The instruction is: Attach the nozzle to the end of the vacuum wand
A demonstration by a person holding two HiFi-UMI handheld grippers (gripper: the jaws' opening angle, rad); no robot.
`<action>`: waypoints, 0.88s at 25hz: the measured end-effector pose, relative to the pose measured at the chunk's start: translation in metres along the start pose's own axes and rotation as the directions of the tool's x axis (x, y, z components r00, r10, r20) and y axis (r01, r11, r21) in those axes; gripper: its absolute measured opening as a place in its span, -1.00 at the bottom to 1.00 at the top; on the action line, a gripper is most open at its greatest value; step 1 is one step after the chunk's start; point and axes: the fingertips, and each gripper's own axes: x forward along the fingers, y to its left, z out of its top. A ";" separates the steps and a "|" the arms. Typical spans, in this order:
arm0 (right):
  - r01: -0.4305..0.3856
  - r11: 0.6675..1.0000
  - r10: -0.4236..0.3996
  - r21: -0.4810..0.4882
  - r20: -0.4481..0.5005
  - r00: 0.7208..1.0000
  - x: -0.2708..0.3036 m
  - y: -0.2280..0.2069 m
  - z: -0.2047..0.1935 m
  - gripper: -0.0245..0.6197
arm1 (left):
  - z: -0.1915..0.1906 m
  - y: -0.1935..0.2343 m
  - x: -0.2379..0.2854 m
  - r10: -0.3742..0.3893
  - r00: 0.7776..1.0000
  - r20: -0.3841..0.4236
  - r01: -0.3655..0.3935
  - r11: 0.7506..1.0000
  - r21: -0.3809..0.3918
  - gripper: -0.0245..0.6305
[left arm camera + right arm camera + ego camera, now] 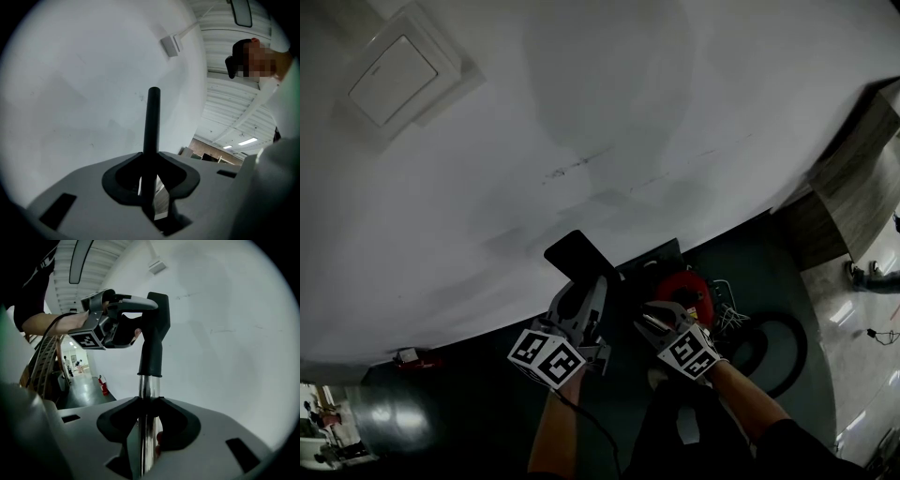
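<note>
A flat black nozzle [579, 258] is held up in front of a white wall, and my left gripper [581, 298] is shut on it. In the left gripper view the nozzle [152, 122] shows edge-on, rising from between the jaws of the left gripper [152, 180]. My right gripper [149, 420] is shut on the chrome vacuum wand [149, 390]. The nozzle's black collar [151, 359] sits over the wand's top end. In the same view my left gripper [123, 319] clasps the nozzle's upper part. In the head view the right gripper [661, 323] is just right of the left.
The white wall [609, 122] fills most of the view, with a switch plate [394, 80] on it. Below lie a red vacuum body [684, 289] and a black hose loop [780, 349] on the dark floor. A red fire extinguisher [102, 384] stands by the wall.
</note>
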 end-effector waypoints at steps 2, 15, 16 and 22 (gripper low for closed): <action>0.005 1.000 -0.005 0.007 -0.004 1.000 0.002 0.000 0.000 -0.48 | -0.001 -0.002 -0.004 0.002 1.000 0.002 -0.002 1.000 0.014 -0.65; 0.011 1.000 -0.011 0.009 0.010 1.000 0.000 -0.002 0.000 -0.48 | -0.002 0.015 -0.015 0.012 0.997 0.073 -0.005 0.995 -0.096 -0.66; 0.009 1.000 -0.009 0.009 0.009 1.000 0.001 -0.003 0.000 -0.48 | -0.002 0.013 -0.014 0.007 0.997 0.076 0.001 0.995 -0.097 -0.65; -0.012 1.000 0.012 -0.009 -0.013 1.000 0.005 -0.001 -0.002 -0.48 | -0.007 0.015 -0.011 0.003 0.998 0.069 0.004 0.995 -0.099 -0.63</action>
